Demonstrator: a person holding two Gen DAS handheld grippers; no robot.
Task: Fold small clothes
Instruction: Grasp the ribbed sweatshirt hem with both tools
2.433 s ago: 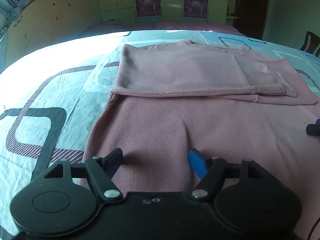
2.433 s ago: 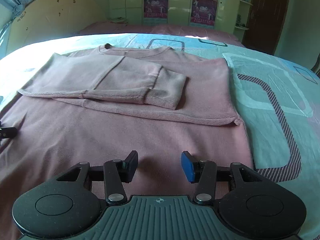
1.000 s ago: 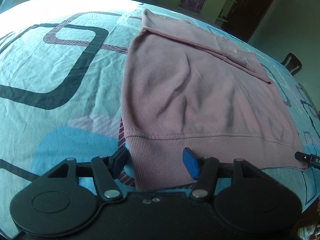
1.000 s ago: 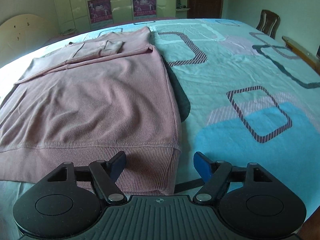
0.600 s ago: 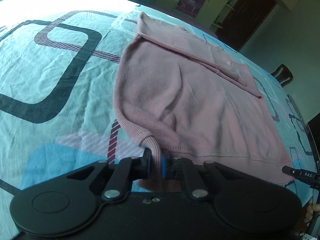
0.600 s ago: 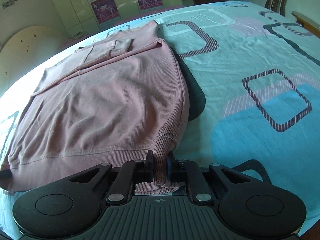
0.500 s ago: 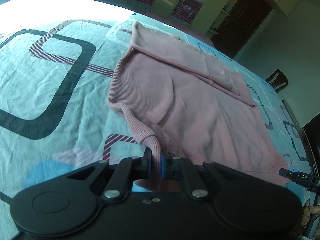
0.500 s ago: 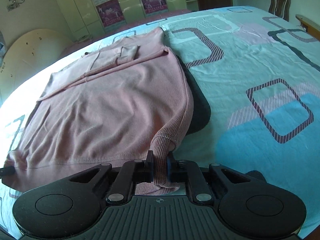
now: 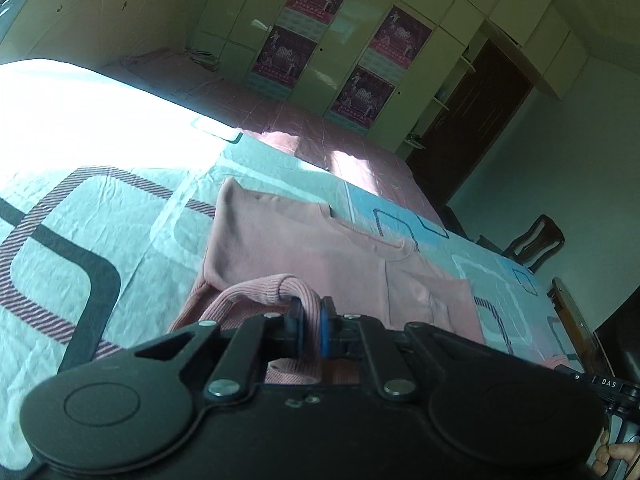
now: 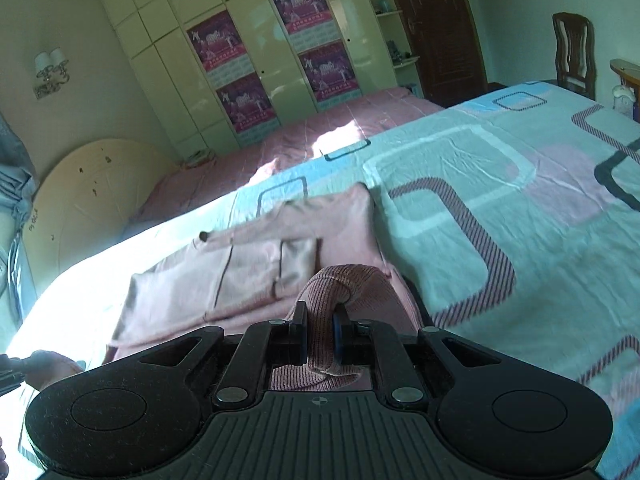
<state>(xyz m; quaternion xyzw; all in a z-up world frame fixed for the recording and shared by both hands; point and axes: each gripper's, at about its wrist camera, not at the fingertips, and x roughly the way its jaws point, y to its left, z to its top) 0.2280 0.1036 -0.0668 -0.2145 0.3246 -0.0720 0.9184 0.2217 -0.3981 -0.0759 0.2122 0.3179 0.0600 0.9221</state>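
A pink ribbed sweater [image 9: 304, 248] lies on the patterned bed sheet [image 9: 80, 216] with its sleeves folded across the chest. My left gripper [image 9: 311, 312] is shut on the left corner of the sweater's ribbed hem, which arches up in front of the fingers. My right gripper [image 10: 320, 320] is shut on the right corner of the sweater [image 10: 288, 256] hem, whose rib drapes over the pads. Both corners are lifted off the bed and held over the lower body, which is hidden under the grippers.
Cream wardrobes with pink posters [image 10: 256, 68] fill the far wall, with a dark door [image 9: 472, 128] beside them. A wooden chair [image 9: 536, 244] stands by the bed's right side. A curved headboard [image 10: 96, 200] leans at the left. Part of the right gripper [image 9: 608, 384] shows at the left wrist view's edge.
Both grippers shut on the hem corners about half a second ago. They have since risen and moved toward the collar, carrying the hem over the sweater's body.
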